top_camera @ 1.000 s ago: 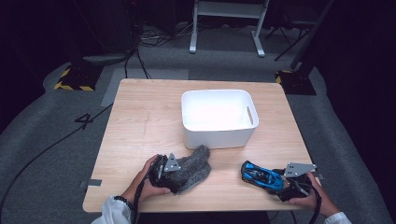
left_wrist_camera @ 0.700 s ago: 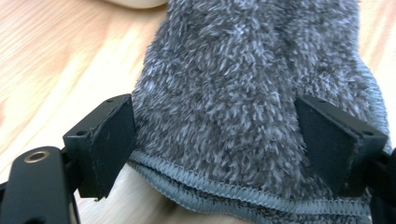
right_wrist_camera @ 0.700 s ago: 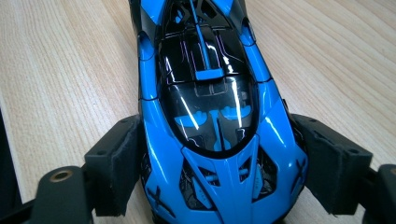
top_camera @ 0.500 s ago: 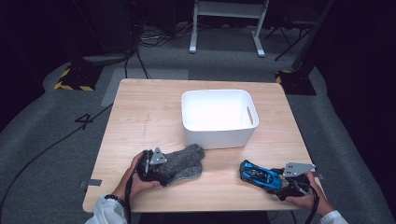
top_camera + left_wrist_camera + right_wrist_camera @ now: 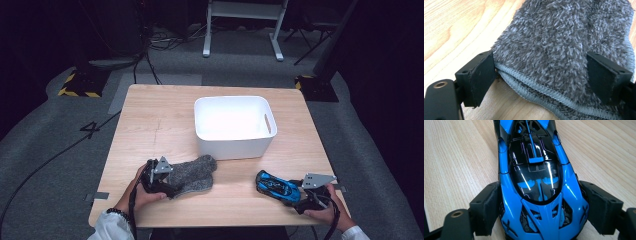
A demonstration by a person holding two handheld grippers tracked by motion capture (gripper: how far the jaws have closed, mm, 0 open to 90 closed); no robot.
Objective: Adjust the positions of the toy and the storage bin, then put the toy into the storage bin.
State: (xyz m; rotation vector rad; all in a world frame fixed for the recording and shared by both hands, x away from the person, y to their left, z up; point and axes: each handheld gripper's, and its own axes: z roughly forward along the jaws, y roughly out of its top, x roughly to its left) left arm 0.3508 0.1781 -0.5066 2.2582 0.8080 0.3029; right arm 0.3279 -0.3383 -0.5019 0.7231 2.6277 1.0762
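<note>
Nearest, at the front edge of the tabletop (image 5: 150, 125), the right tool (image 5: 300, 192) has its two black pads against the flanks of a blue toy car (image 5: 278, 185); in the right gripper view the car (image 5: 536, 182) sits between the pads, each side touching a pad, nose pointing away over the wood, so the tool grips it with the jaws fairly wide. Over on the left, the left tool (image 5: 167, 181) stands at the near end of a grey fuzzy sock (image 5: 192, 174), which lies flat on the wood; in the left gripper view the sock's (image 5: 564, 45) hemmed edge lies between the jaws, one pad touching the hem, the other resting on the pile, with the cloth uncompressed, so the jaws stand open around it rather than clamped. Further back, just beyond the sock's far end, a white bin (image 5: 234, 126) stands near the middle of the tabletop.
</note>
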